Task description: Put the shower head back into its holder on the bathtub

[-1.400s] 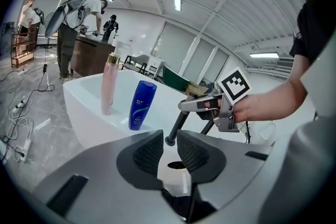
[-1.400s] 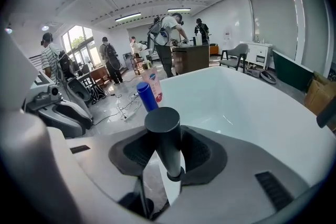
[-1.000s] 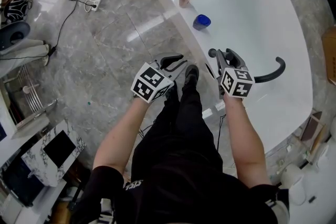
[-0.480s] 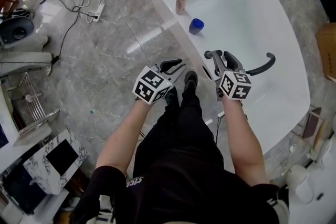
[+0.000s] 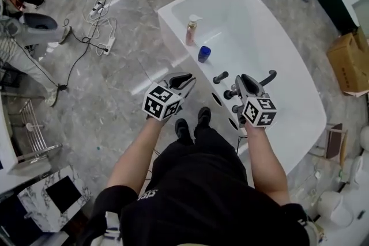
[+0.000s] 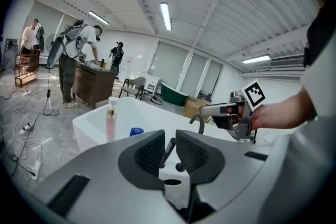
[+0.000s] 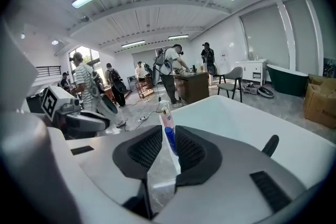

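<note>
The white bathtub (image 5: 300,95) fills the head view's middle. On its near rim stand dark fittings. The farthest is a slim dark handle (image 5: 220,78) (image 6: 169,145), apparently the shower head, leaning in its holder. A round knob (image 5: 229,93) (image 6: 179,167) stands beside it. My left gripper (image 5: 185,79) (image 6: 169,136) hovers over the floor left of the rim, with a narrow empty gap between its jaws. My right gripper (image 5: 241,79) (image 7: 169,134) hangs above the fittings. Its jaws are closing with nothing between them, and they touch nothing.
A pink pump bottle (image 5: 191,30) and a blue cap (image 5: 204,53) stand on the tub's far rim. A black curved spout (image 5: 268,78) arches over the basin. Cables and a power strip (image 5: 108,43) lie on the floor at left. A cardboard box (image 5: 349,60) stands at right.
Both grippers have risen away from the tub rim. The right one has come off the dark handle, and its jaws have narrowed. The head view has pulled back and takes in the whole tub.
</note>
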The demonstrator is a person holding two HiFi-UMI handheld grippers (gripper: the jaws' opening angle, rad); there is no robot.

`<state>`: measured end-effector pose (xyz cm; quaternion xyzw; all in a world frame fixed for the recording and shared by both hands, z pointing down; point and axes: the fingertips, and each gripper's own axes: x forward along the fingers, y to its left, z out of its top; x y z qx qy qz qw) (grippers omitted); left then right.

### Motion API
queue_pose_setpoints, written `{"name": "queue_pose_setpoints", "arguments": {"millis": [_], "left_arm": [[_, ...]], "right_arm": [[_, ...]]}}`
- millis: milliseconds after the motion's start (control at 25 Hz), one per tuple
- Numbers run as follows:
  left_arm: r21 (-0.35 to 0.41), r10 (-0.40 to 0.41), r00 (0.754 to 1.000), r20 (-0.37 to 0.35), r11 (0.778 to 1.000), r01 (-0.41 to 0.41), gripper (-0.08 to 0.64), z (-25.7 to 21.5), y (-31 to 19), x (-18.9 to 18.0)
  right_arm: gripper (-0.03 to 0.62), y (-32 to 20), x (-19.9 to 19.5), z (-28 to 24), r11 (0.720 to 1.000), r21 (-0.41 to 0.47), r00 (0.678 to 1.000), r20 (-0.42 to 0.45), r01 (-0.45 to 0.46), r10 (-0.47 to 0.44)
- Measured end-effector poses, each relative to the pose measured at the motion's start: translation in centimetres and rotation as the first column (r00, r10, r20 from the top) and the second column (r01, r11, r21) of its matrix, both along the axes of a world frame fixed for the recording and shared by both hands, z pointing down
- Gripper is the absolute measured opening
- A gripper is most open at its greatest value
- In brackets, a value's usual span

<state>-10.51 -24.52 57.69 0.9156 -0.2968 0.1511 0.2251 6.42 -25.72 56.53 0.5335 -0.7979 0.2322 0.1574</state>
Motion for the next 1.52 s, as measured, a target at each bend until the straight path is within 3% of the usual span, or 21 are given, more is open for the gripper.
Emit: {"name": "queue_pose_setpoints", "arguments": {"millis": [360,520,760,1040,1160,1360,1520], "left_arm": [[0.054,-0.041,0.999,-0.017,0.998,0.042,0.067,-6.0,0.9,-0.3],[0.083,-0.039,0.999,0.005,0.996,0.039,0.064,-7.3,0.9,1.4],[0.139,-0.092,0.995,-0.023,0.986,0.095,0.055,-10.6,0.7,4.1],[0.271,-0.12,0.991,0.052,0.957,0.102,0.034,-15.7,1.5,5.9],[0.289,-0.13,0.991,0.031,0.95,0.115,0.029,-17.6,2.0,6.7],[0.331,-0.092,0.994,-0.06,0.937,0.107,0.02,-21.1,3.3,8.9],[0.38,0.024,0.995,-0.099,0.925,0.015,0.018,-23.5,5.2,10.8]], "right_arm": [[0.025,1.4,-0.3,-6.2,0.994,0.065,0.996,0.005,0.089,-0.09],[0.015,1.8,-0.1,-9.7,0.979,0.134,0.987,0.019,0.155,-0.158],[0.015,4.4,3.3,-14.1,0.949,0.201,0.968,0.011,0.243,-0.25],[0.014,6.5,7.7,-18.4,0.93,0.282,0.965,0.05,0.235,-0.258],[0.014,6.9,8.8,-20.2,0.919,0.331,0.965,0.07,0.217,-0.253],[0.012,7.5,10.1,-22.9,0.892,0.397,0.961,0.074,0.215,-0.265],[0.012,8.3,10.4,-24.8,0.862,0.456,0.952,0.091,0.222,-0.294]]}}
